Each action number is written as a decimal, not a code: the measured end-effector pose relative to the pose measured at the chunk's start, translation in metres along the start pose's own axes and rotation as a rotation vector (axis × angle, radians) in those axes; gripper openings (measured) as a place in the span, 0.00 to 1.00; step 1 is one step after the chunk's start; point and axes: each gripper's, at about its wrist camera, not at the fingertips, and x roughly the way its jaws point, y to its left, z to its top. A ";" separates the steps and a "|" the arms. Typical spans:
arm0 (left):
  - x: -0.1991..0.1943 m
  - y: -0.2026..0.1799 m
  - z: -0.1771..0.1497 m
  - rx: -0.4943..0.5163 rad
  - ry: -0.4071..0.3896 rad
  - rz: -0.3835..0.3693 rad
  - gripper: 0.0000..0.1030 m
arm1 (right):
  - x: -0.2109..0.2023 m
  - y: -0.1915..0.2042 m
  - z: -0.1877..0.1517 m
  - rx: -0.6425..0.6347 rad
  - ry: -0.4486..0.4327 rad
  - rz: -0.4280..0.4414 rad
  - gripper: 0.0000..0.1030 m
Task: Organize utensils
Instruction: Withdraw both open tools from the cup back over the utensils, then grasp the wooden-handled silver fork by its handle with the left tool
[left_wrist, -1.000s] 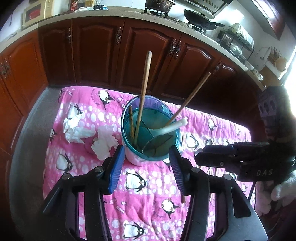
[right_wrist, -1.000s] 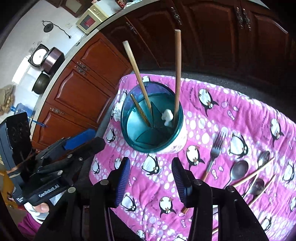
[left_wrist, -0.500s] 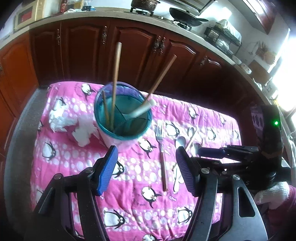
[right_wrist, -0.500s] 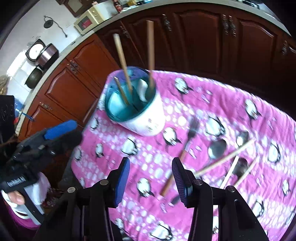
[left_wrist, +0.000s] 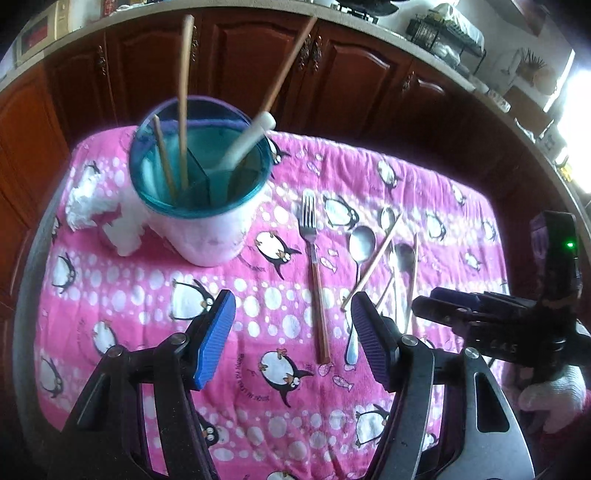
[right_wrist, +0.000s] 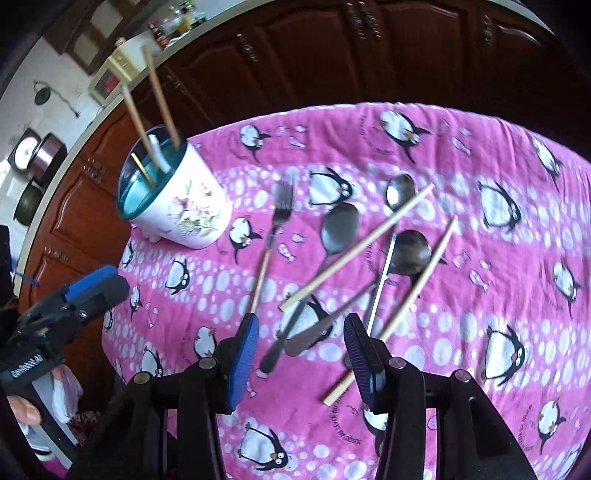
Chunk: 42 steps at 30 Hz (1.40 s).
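Dark wood kitchen cabinets (left_wrist: 332, 74) back a table draped in a pink penguin cloth (left_wrist: 258, 306). Loose utensils are spread across it: a fork (left_wrist: 314, 258), spoons (right_wrist: 338, 229) and chopsticks (right_wrist: 354, 251), beside a teal-rimmed holder (left_wrist: 201, 184) already stocked with chopsticks and a white spoon. Above them the left gripper (left_wrist: 291, 328) is held wide open and empty; the right gripper (right_wrist: 301, 343) is held partly open, nothing gripped.

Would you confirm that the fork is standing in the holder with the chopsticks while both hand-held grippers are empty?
Not quite: the fork lies flat on the pink cloth beside the holder, as the left wrist view shows. Both hand-held grippers, left and right, are indeed empty.
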 end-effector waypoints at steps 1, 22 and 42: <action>0.005 -0.003 -0.001 0.005 0.006 0.005 0.63 | 0.000 -0.004 -0.002 0.011 -0.002 -0.002 0.44; 0.057 -0.027 0.004 0.035 0.040 0.046 0.63 | -0.008 -0.052 -0.009 0.101 -0.077 -0.048 0.51; 0.140 -0.034 0.027 -0.008 0.128 0.079 0.52 | 0.027 -0.101 0.060 0.168 -0.125 -0.055 0.41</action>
